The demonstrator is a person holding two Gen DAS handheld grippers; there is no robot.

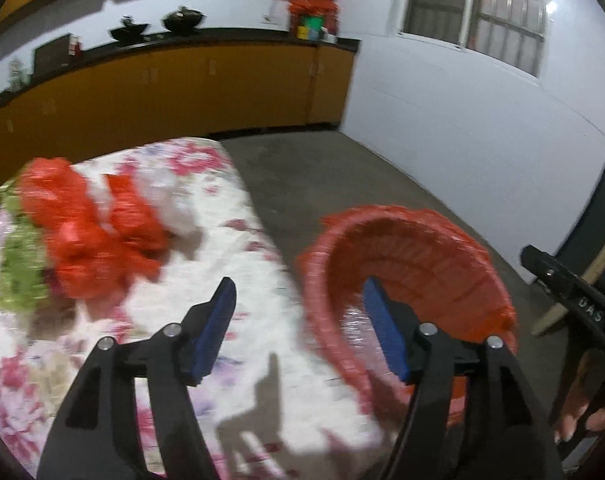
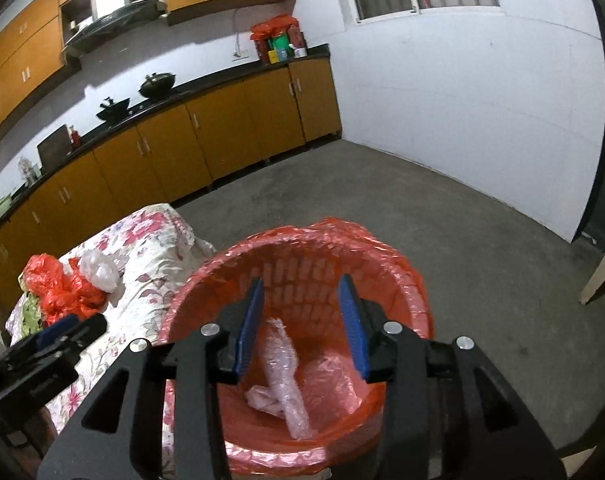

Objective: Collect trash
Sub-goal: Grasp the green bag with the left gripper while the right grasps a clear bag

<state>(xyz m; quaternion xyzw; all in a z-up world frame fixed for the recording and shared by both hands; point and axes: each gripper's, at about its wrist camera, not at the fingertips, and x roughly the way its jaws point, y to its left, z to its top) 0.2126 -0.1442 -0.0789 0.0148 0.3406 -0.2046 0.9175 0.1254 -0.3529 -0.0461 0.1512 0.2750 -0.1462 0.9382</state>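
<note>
A red bin (image 2: 302,264) lined with a red bag stands on the floor beside the floral-covered table (image 2: 142,256). Inside it lie a roll of bubble wrap (image 2: 288,384) and a crumpled clear wrapper (image 2: 262,398). My right gripper (image 2: 304,320) is open and empty above the bin's mouth. My left gripper (image 1: 298,324) is open and empty over the table edge, its right finger over the bin (image 1: 414,256). Red plastic bags (image 1: 86,236), a clear bag (image 2: 98,270) and green scraps (image 1: 18,268) lie on the table (image 1: 262,340).
Orange kitchen cabinets (image 2: 222,136) with a black counter run along the back wall, with woks (image 2: 156,82) on top. Grey concrete floor (image 2: 422,208) lies beyond the bin. A wooden leg (image 2: 602,268) stands at the right.
</note>
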